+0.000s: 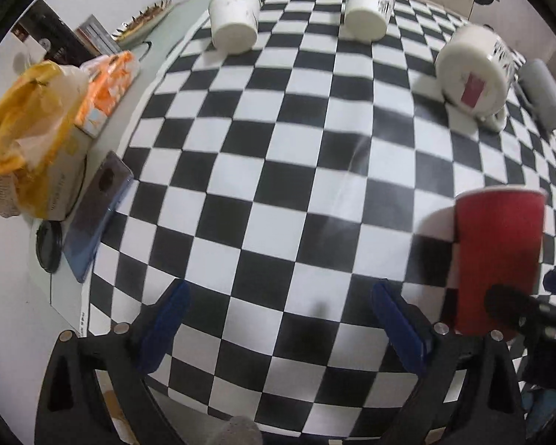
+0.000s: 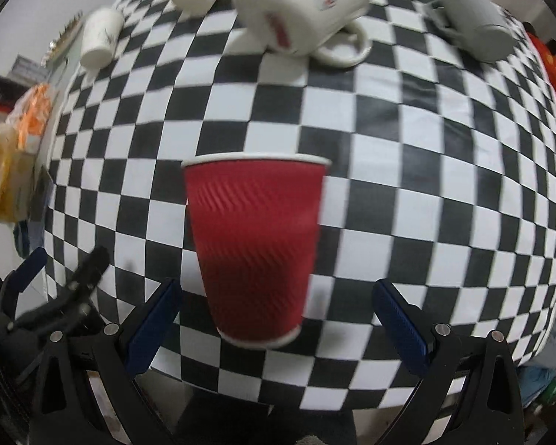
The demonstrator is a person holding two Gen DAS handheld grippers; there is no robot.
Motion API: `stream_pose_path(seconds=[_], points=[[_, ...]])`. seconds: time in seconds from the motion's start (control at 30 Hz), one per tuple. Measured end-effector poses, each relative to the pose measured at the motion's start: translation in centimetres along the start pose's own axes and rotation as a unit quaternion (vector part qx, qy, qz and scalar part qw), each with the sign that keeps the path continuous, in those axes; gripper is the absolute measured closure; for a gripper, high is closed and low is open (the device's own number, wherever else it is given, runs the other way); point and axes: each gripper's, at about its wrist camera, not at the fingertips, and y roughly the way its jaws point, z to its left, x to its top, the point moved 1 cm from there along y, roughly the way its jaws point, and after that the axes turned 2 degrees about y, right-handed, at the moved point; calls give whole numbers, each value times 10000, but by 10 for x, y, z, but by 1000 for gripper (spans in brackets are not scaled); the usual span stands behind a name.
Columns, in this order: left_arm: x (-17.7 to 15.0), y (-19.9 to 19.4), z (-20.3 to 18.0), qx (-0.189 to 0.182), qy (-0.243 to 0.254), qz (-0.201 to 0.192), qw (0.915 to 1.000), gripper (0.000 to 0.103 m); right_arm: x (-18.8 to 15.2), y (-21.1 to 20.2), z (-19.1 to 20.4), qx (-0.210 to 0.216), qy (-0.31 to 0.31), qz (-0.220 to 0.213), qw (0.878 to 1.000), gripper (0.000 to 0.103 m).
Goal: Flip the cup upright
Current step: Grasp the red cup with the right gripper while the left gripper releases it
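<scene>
Both tongs are being held spread wide above the checkered cloth [image 1: 278, 170], with nothing gripped. Between the blue pads of the right gripper [image 2: 278, 319] the red cup [image 2: 255, 248] is being framed, standing upright on the cloth with its white rim uppermost; the pads are kept clear of its sides. The left gripper [image 1: 278, 322] is being held beside the cup, to its left, over bare squares. Beyond the cup, a white mug [image 2: 304, 7] is lying on its side, and a grey mug [image 2: 474, 18] is lying further right. Two more white cups [image 1: 235, 18] are being seen beyond it, apparently tipped over, though blur makes this uncertain.
</scene>
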Motion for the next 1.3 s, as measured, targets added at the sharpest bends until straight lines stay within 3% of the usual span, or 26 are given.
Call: stream_pose_path(seconds=[0.2,0.43,0.6,0.73,0.87,1.07,1.3], points=[[-1,14,1,-37,56,121,9999,4,14,27,5,136,102,396,9991,4],[2,21,1,-65,110,177,9998,4,23,49,-4,289,344,743,9962,24],[6,24,-1,-97,168,216,9996,4,22,46,-11,322,405,633,9967,26],[11,22,-7,-153,214,199,9995,4,17,29,-21,284,336,54,9990,26],[19,23,-17,-222,263,205,9992,4,11,8,-41,564,556,-600,9951,27],[38,27,-40,-344,285,156,9989,4,29,-21,-95,947,1019,-1925,9714,27],[61,38,-66,-367,352,71,9987,4,52,-19,-131,553,1070,-3305,9361,27]])
